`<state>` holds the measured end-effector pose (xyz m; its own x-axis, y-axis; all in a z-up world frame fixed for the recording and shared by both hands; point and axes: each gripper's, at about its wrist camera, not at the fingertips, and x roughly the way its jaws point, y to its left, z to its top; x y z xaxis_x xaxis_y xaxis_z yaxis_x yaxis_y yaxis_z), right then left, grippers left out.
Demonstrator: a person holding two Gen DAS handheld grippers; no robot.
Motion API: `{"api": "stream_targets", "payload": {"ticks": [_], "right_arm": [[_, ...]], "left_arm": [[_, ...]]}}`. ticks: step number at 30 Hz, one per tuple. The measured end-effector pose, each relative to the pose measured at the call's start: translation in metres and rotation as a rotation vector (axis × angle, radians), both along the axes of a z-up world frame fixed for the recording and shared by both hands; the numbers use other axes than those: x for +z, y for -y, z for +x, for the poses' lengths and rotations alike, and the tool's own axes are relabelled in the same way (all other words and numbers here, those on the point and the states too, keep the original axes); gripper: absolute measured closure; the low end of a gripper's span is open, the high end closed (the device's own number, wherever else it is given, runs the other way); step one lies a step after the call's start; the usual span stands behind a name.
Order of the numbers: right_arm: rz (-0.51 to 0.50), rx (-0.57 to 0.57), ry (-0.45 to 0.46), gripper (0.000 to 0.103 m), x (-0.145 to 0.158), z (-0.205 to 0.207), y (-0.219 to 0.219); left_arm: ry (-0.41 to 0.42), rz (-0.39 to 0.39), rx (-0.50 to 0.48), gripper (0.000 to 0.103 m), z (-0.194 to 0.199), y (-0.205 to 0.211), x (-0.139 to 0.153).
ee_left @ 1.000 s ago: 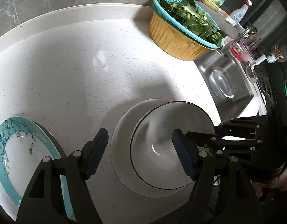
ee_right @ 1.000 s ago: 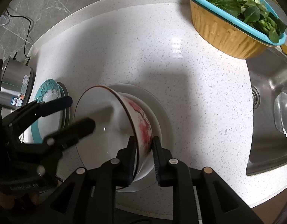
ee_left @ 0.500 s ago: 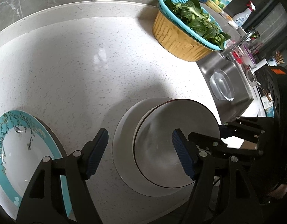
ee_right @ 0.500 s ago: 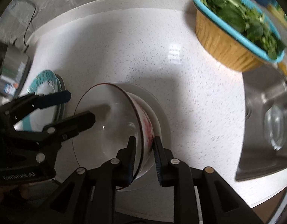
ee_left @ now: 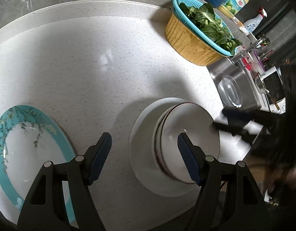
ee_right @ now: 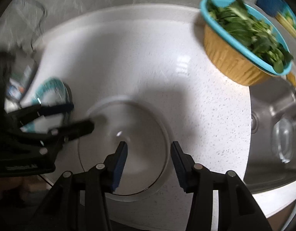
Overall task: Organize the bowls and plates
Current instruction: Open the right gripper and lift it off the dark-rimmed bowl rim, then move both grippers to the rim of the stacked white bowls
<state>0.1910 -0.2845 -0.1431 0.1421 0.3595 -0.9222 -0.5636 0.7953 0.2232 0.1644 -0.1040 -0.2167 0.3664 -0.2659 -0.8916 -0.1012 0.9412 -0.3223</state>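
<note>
- My right gripper (ee_right: 148,160) has just been opening its jaws; they now stand apart over the bowl (ee_right: 128,150) with its rim between them, and neither pad presses on it.
- My left gripper (ee_left: 144,157) hangs with its jaws wide and nothing held; bare desk (ee_left: 90,67) shows between them, and the right-hand pad overlaps the bowl (ee_left: 194,138) in the left wrist view.
- The bowl sits inside the white plate (ee_left: 142,144), toward its right side. It has a dark rim and looks empty.
- A teal-rimmed plate (ee_left: 22,150) with a branch pattern lies well to the left on the desk, nothing on it.
- At the far right of the desk, a yellow basket (ee_left: 188,44) holds a blue strainer (ee_left: 177,1) full of leafy greens (ee_left: 209,25).
- Beyond the desk edge, the steel sink (ee_left: 242,77) holds a clear container (ee_left: 230,92).
</note>
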Motion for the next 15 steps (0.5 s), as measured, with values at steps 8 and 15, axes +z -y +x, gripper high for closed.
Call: {"api": "stream_targets", "payload": {"ticks": [8, 15], "right_arm": [[0.078, -0.093, -0.046, 0.043, -0.012, 0.038, 0.074], [0.07, 0.084, -0.074, 0.045, -0.026, 0.015, 0.054]], "left_arm": [[-0.045, 0.097, 0.047, 0.034, -0.027, -0.012, -0.009], [-0.077, 0.125, 0.105, 0.034, -0.037, -0.009, -0.022]]}}
